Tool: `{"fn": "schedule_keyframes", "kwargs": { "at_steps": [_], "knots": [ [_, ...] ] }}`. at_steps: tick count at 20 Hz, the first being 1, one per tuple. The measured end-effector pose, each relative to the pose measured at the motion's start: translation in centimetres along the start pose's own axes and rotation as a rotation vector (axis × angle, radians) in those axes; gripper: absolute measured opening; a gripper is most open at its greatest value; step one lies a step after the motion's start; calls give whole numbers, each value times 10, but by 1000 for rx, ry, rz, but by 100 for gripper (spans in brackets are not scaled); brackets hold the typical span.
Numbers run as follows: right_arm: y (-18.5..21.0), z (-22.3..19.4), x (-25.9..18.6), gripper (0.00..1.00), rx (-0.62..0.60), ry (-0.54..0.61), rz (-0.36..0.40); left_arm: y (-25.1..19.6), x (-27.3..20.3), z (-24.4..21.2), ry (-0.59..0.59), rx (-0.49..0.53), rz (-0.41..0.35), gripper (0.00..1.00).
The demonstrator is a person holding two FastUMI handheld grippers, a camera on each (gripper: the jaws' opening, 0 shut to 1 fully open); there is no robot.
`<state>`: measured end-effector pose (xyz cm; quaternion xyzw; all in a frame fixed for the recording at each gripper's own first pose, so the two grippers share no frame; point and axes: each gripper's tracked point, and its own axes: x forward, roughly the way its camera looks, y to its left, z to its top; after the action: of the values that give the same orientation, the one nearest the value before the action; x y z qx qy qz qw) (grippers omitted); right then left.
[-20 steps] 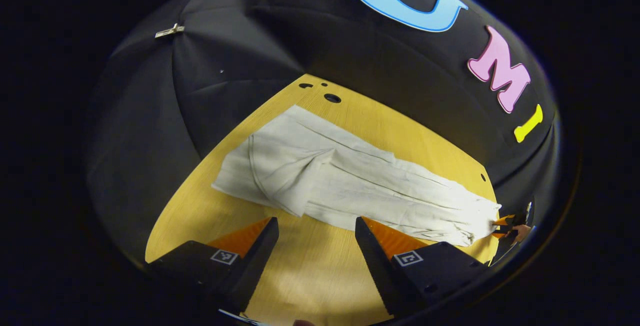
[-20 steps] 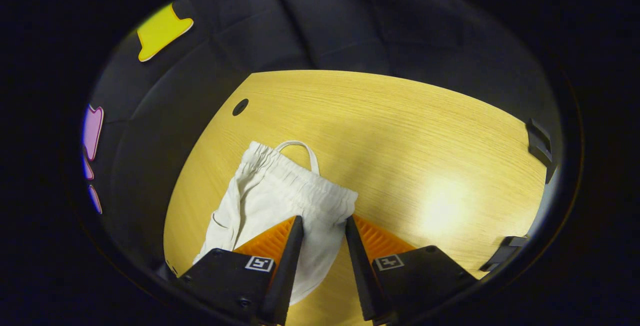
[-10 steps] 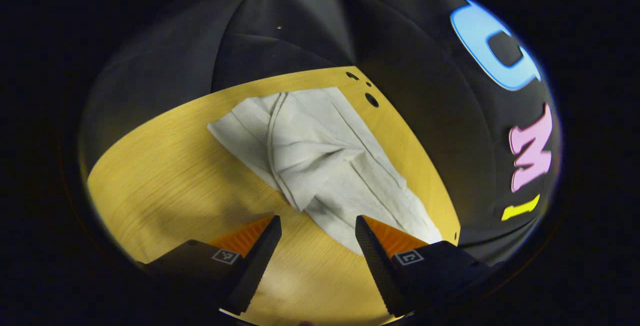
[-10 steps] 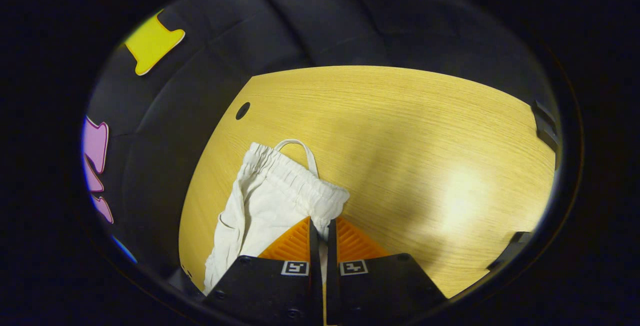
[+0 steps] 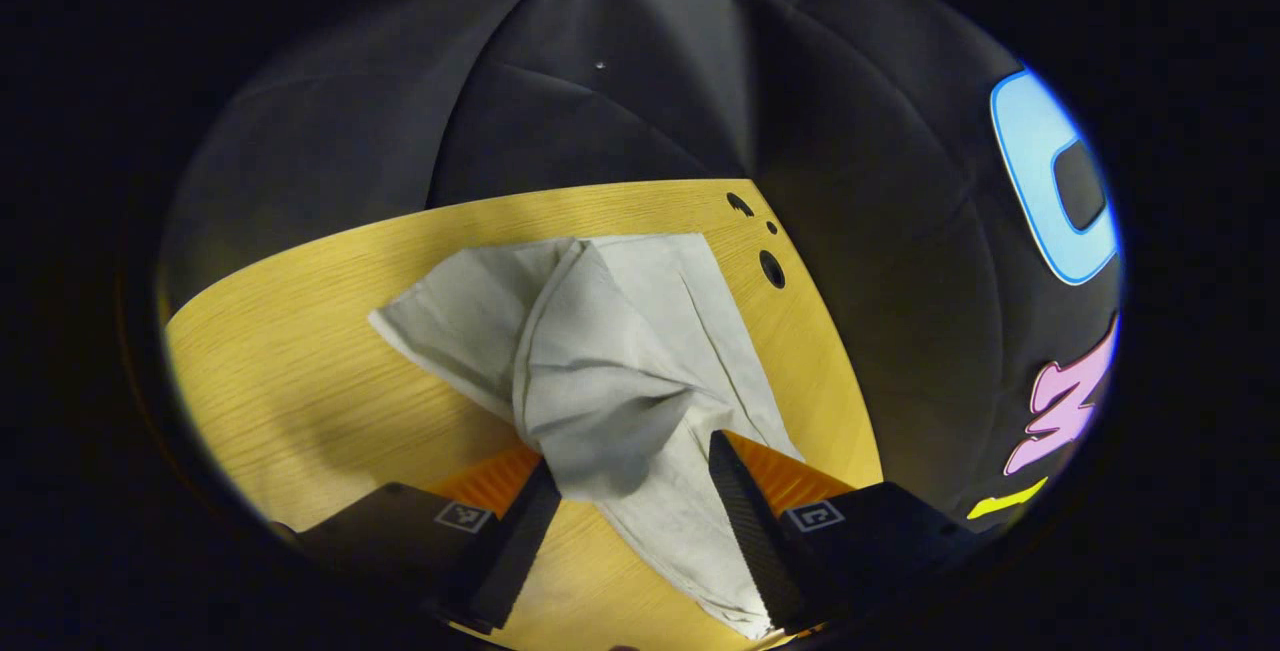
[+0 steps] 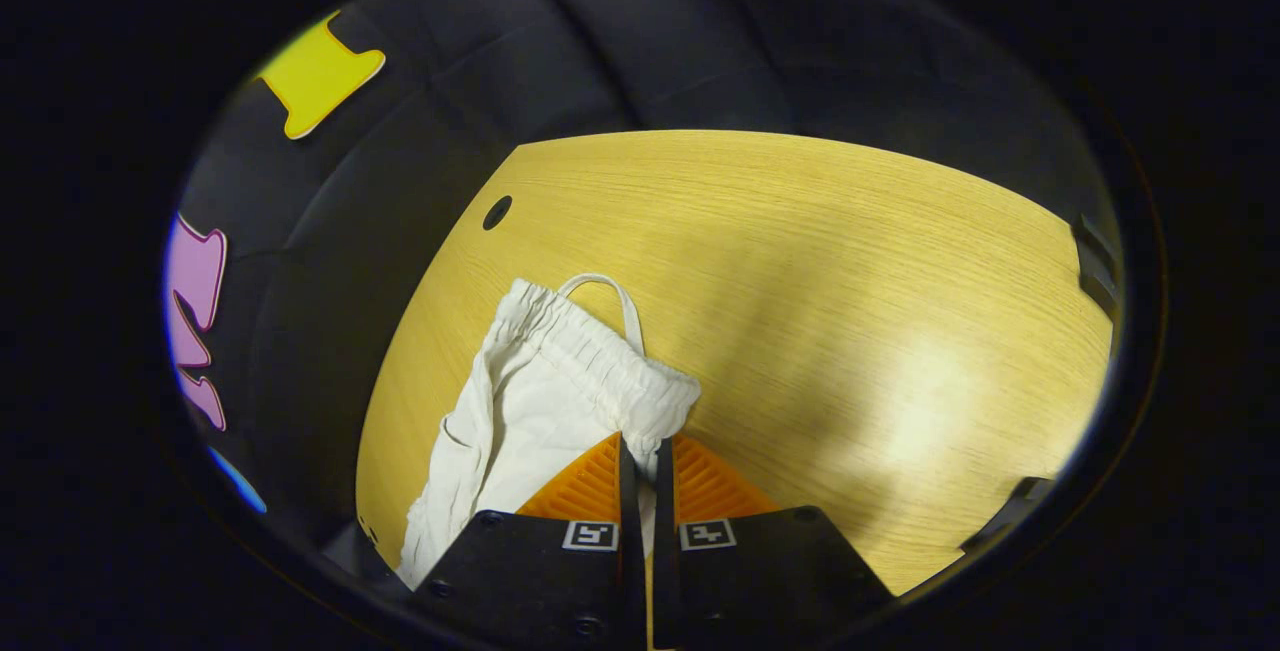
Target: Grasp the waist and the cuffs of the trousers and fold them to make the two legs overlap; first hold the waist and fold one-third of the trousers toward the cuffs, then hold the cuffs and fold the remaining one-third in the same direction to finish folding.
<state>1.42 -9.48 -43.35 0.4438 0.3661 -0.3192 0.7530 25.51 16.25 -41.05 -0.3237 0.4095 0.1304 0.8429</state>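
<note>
Pale white trousers (image 5: 620, 331) lie on the wooden table (image 5: 300, 361). In the left gripper view their leg end is bunched into a raised fold, and that fold sits between the wide-apart fingers of my left gripper (image 5: 630, 476), which is open. In the right gripper view the elastic waist (image 6: 560, 371) with its drawstring loop (image 6: 612, 287) lies just ahead of my right gripper (image 6: 640, 451). That gripper is shut on the waist's near corner, and the cloth disappears between the pads.
Small round holes (image 5: 772, 269) mark the table's far corner beside the leg end, and another hole (image 6: 497, 212) lies beyond the waist. Black clamps (image 6: 1095, 266) sit on the table's right edge. Bare wood (image 6: 850, 281) stretches right of the waist.
The right gripper shut on the waist corner and has held still since. The left gripper swung round and moved in over the leg end, so the bunched cloth now lies between its open fingers.
</note>
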Motion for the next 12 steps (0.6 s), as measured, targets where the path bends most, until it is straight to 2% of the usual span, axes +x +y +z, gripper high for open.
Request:
{"fn": "schedule_keyframes", "kwargs": {
  "at_steps": [1,2,4,5,7,8,12],
  "knots": [
    [0,0,0,7,-3,0,2,3,4,0,2,11,32,82],
    [1,0,0,7,-6,0,5,6,10,2,-2,30,62,65],
    [2,1,-2,7,-9,-10,19,3,12,1,-1,21,50,31],
    [4,3,-3,7,-9,-22,32,0,9,2,-2,-2,26,19],
    [10,12,-18,7,-28,-81,60,-2,10,0,-4,-58,0,10],
    [12,16,-28,7,-44,-117,69,-2,14,-1,1,-71,-14,9],
    [30,32,-63,7,-89,-199,119,3,11,-9,10,-22,-42,9]
  ]
}}
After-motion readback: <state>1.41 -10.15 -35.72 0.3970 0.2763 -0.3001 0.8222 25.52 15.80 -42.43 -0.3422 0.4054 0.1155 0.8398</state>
